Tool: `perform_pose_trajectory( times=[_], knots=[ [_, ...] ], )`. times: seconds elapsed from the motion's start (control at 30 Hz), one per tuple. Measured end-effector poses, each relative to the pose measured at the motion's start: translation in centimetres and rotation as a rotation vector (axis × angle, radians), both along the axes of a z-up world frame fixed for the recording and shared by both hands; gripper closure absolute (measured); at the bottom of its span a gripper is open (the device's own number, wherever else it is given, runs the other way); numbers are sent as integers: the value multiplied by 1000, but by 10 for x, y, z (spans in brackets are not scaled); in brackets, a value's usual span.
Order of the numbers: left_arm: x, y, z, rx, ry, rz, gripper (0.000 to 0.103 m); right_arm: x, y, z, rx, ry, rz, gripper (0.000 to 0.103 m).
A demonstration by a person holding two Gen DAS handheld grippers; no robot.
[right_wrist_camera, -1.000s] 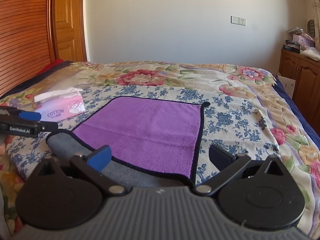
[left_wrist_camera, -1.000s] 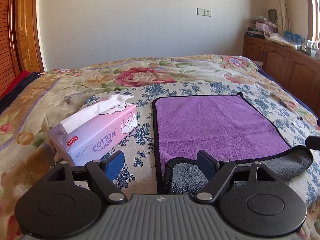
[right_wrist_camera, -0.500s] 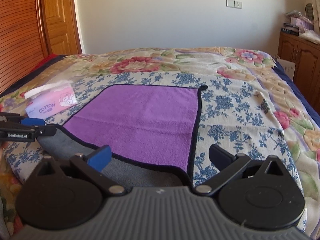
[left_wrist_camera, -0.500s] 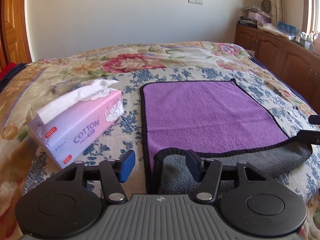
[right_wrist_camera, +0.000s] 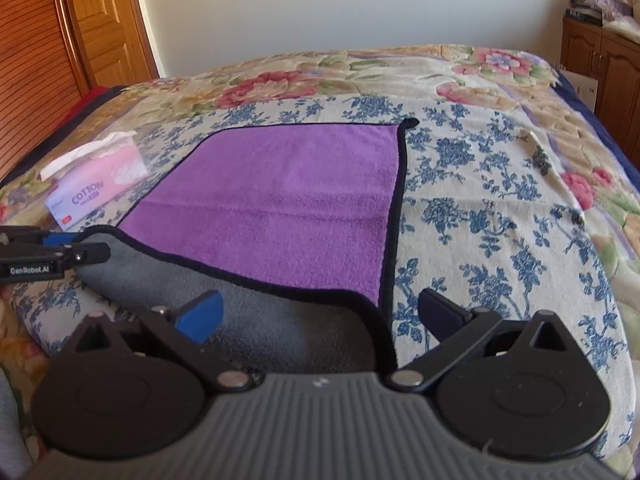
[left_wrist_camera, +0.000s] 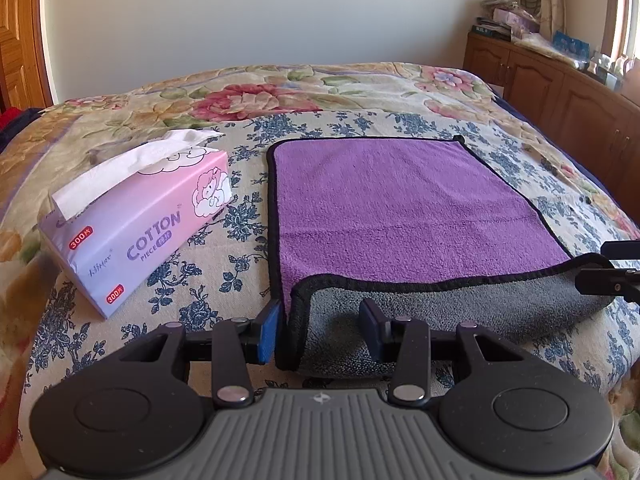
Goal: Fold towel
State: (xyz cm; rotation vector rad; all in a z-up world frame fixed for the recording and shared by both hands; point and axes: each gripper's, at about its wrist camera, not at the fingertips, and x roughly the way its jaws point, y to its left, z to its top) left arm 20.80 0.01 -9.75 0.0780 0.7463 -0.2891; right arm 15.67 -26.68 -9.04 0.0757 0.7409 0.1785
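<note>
A: On the bedspread, mid-bed: towel lies flat, purple plush face up, black piping round the edge; tissue pack just beside its left edge; bare floral quilt beyond its far hem and to its right.

B: Near hem rolled over, grey fleecy underside showing; left gripper straddles that rolled corner, jaws part-spread, not pinching; right gripper spread wide about the other near corner; fold soft, rounded.
</note>
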Motion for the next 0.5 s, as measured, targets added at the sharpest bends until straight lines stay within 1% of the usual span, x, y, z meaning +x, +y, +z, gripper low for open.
perform_pose_trajectory(
  times=[0.07,0.1,0.13,0.17,0.23,0.4,0.5],
  knots=[
    [0,0,0,-1,1,-1,58,0,-1,0,12,12,-3,1],
    [0,0,0,-1,2,0,58,1,-2,0,21,19,-2,4],
    [0,0,0,-1,2,0,58,1,-2,0,28,27,2,13],
    [0,0,0,-1,2,-1,57,2,-2,-1,31,36,5,18],
    [0,0,0,-1,1,-1,57,3,-1,-1,30,52,9,19],
    [1,0,0,-4,-2,-1,58,4,-2,-1,49,82,13,26],
    [4,1,1,-11,-3,-2,58,4,-4,0,59,90,18,34]
  ],
)
